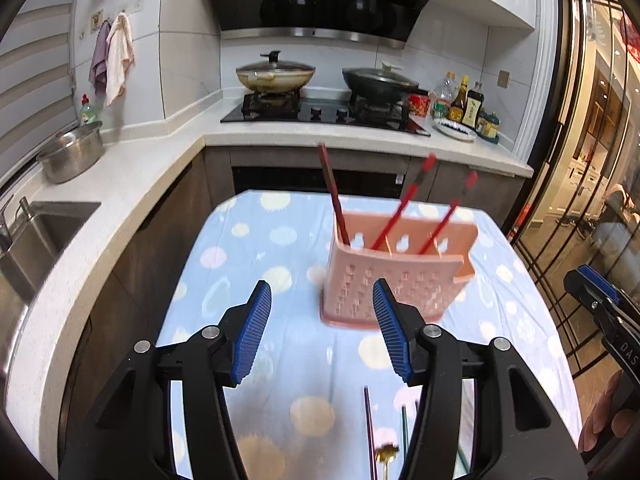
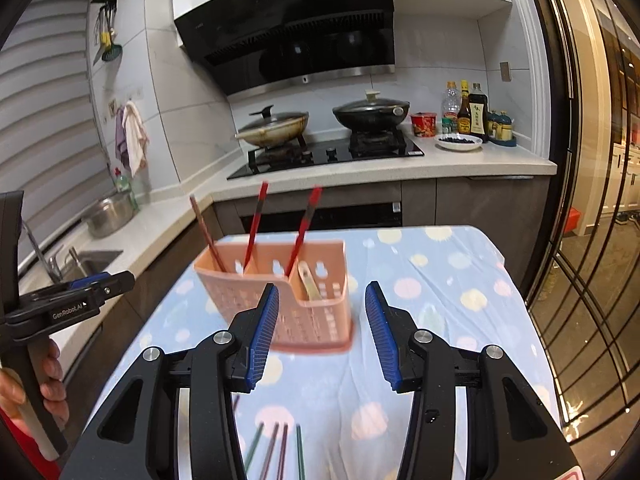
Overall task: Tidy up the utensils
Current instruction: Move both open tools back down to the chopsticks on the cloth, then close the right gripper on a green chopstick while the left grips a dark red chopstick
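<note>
chopsticks (image 2: 256,226) upright, leaning in holder (image 2: 280,304) | left gripper (image 1: 322,332), right gripper (image 2: 322,332) parted, empty

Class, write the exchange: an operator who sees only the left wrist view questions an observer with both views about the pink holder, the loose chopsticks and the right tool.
Operator: Does the pink holder hold anything besides red chopsticks?
Observer: Yes, a pale spoon in its right-hand compartment.
Operator: How many loose chopsticks are there?
Observer: Four loose chopsticks lie on the cloth.
Operator: Is the right tool open?
Observer: Open, with nothing between its jaws.
</note>
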`<state>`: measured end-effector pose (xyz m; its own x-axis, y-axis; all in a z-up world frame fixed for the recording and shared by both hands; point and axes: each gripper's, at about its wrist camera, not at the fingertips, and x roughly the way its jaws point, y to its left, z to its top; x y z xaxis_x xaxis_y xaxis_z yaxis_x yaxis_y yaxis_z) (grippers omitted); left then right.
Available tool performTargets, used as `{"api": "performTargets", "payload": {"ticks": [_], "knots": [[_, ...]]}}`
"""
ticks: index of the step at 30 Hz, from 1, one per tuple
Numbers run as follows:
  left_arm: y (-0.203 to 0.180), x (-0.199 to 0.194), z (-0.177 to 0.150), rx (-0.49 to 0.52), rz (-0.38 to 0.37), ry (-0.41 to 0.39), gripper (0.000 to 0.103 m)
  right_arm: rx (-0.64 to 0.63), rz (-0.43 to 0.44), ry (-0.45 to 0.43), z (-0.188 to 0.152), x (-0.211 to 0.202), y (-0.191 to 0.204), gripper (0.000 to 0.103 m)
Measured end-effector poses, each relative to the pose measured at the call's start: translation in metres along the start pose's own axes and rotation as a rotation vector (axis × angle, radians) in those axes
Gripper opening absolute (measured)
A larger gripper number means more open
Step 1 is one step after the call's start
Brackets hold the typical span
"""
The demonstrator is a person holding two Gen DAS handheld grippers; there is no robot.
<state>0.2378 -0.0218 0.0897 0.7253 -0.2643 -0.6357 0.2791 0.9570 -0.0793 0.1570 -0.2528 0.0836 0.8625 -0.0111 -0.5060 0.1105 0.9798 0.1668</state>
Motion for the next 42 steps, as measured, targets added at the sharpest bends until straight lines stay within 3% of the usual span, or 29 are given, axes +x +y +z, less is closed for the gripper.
{"api": "performTargets", "payload": {"ticks": [25, 31, 42], "knots": [[-0.020, -0.017, -0.200, 0.051, -0.027, 0.333, 0.050, 0.001, -0.057, 0.330, -0.200, -0.055, -0.008, 0.044], [-0.025, -0.024, -0.225, 0.052, -0.038, 0.376, 0.050, -0.002, -0.046, 0.364, -0.223, -0.064, -0.005, 0.044], [-0.034, -0.029, -0.235, 0.066, -0.058, 0.382, 0.050, -0.025, -0.017, 0.386, -0.234, -0.068, 0.007, 0.034]]}}
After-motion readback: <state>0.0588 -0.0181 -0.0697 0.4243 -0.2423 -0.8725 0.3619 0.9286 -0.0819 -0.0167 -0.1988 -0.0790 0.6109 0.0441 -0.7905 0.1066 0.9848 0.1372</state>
